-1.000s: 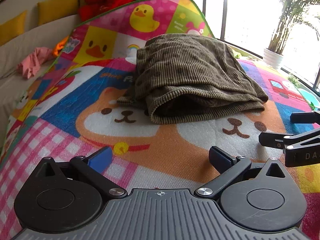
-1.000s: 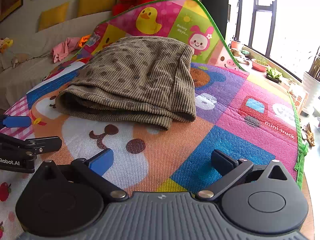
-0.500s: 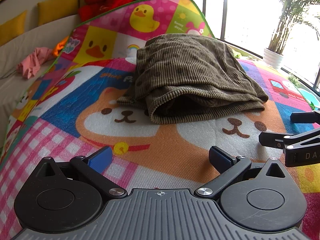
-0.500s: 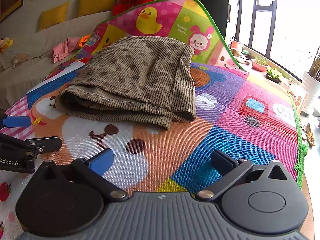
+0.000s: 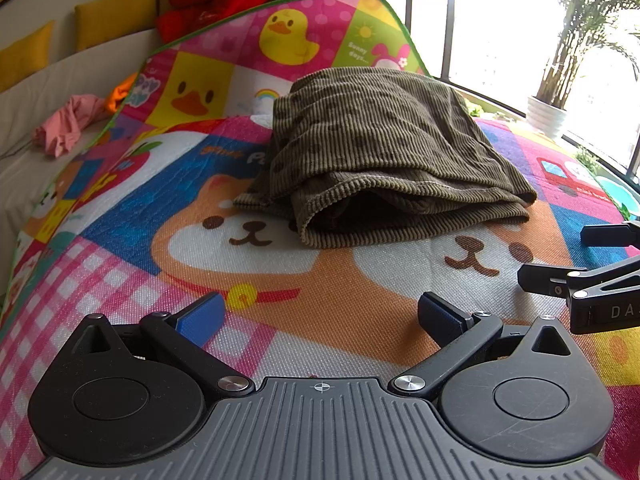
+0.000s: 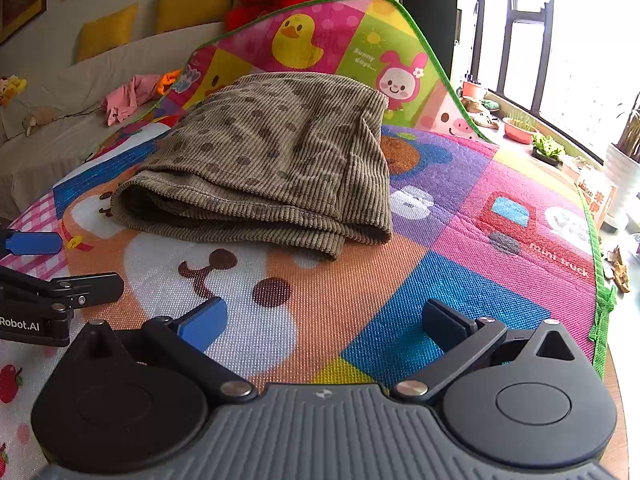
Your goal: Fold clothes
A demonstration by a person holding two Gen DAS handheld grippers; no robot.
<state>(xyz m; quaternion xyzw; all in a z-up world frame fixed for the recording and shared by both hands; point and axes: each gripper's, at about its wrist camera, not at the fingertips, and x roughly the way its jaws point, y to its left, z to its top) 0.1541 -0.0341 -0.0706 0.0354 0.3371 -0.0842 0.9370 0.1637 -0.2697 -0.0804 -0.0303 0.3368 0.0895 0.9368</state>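
The corduroy garment [image 5: 384, 152] lies folded in a thick, layered bundle on the bright play mat [image 5: 328, 300], over the bear print, with its open stacked edges facing the two claws. It looks soft and fairly heavy for cloth; the ribbed weave should give a good bite and not slip, but the layers will likely slide over one another if only the top one is pinched. The sensible hold is at the near corners, taking all the layers together, or along the rounded fold at the near left corner [image 6: 132, 200]. What sort of garment it is cannot be told from here, perhaps trousers.

The left claw [image 5: 320, 314] sits low over the mat, fingers spread wide and empty, the bundle ahead of it and apart, slightly to its right. The right claw [image 6: 324, 320] is likewise wide open and holds nothing; the bundle lies ahead and a little to its left, well clear of its fingertips. The two claws sit side by side, near each other. A pink cloth [image 6: 128, 96] lies on the sofa [image 6: 80, 136] beyond the mat.
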